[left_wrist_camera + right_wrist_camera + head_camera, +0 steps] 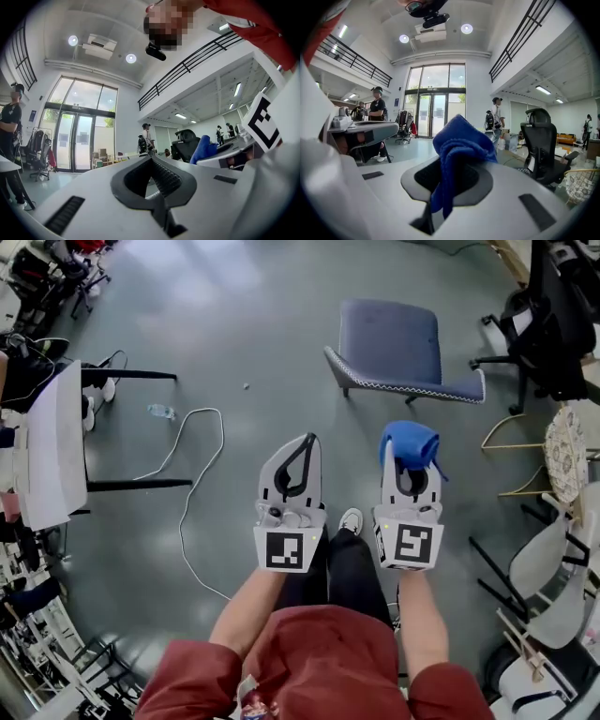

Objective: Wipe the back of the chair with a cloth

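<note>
Head view: a person in red sleeves (197, 681) stands on a grey floor (234, 315) with a tool in each hand. At the far left is a white desk (56, 451) on black legs. Just right of it a small bottle (161, 412) lies on the floor beside a loose white cable (201, 442) that loops and trails back toward the person. Left hand-held gripper (308, 440) is held out low and level. In the left gripper view its jaws (151, 159) are shut tip to tip with nothing between them. Below and between the two tools, a white shoe (351, 520) shows past black trousers. Right hand-held gripper (410, 461) is level with the left one and just beside it. Its jaws are clamped on a blue cloth (409, 442), which bunches up over the tips. In the right gripper view the cloth (461, 140) rises in a folded peak, with a tail hanging down into the gap behind the jaws. The blue chair (394, 341) is on the floor ahead of the right hand-held gripper, well apart from the cloth, neither tool touching it. A black office chair (553, 320) stands at the upper right. White chairs (553, 568) crowd the right edge lower down.
</note>
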A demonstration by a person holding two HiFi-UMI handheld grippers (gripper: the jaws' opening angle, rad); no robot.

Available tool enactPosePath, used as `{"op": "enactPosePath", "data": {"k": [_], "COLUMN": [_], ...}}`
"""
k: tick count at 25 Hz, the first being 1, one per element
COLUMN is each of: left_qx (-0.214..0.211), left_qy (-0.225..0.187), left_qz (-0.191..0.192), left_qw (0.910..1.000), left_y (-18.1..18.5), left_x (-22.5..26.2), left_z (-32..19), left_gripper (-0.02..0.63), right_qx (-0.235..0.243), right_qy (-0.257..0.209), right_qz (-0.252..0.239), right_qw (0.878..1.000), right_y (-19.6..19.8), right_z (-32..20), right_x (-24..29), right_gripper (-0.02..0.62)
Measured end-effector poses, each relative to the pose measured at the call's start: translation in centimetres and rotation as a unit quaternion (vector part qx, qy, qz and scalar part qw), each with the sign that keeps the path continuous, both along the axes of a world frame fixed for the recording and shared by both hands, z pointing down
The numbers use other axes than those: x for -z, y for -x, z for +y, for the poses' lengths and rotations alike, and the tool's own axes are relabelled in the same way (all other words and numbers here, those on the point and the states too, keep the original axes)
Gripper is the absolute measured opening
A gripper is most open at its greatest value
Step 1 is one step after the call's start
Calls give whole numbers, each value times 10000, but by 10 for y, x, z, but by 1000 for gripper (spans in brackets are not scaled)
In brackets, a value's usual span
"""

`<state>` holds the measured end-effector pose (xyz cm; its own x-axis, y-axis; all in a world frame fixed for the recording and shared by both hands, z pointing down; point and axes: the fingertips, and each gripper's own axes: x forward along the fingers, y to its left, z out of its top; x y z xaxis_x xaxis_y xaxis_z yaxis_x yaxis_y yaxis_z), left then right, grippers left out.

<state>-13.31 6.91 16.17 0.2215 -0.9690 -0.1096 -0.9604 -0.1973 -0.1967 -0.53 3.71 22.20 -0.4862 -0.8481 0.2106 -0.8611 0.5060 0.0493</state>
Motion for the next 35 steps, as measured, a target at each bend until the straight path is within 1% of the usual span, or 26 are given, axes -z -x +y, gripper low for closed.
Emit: {"op": "enactPosePath", "data": {"k": [3, 5, 11, 14, 19, 23, 25, 28, 35], "left_qx": [-52, -91, -236, -267, -403, -497, -512, -478, -183], "left_qy": [120, 181, 320, 329, 379, 317, 346, 433, 479], "left_qz": [68, 101, 232, 348, 487, 469, 434, 416, 493], "left_qw": [9999, 9997, 9989, 9985, 9973, 9972, 9971, 9970, 9975], "left_y": [10, 17, 41, 50, 61, 67, 66, 66, 68], "left_x": [-33, -50, -86, -97, -111, -123, -136, -158, -201], "left_z": [-11, -15, -24, -25, -33, -44, -49, -55, -63], "left_gripper": [11, 11, 11, 11, 11, 11, 11, 11, 11], "right_qx": [-97, -189, -385, -494, -697, -810, -839, -842, -586], "right_qy": [199, 304, 656, 804, 785, 847, 791, 713, 975], "right_qz": [109, 84, 274, 384, 470, 445, 407, 445, 365], "right_qw": [9997, 9993, 9967, 9948, 9934, 9921, 9925, 9929, 9928], "right_y": [16, 25, 52, 59, 62, 64, 62, 59, 65], "right_z": [-22, -35, -68, -81, -89, -96, -102, -106, -122], "right_x": [-39, -59, -104, -121, -128, -143, -151, -162, -221], "right_gripper": [59, 59, 59, 60, 60, 60, 60, 59, 60]}}
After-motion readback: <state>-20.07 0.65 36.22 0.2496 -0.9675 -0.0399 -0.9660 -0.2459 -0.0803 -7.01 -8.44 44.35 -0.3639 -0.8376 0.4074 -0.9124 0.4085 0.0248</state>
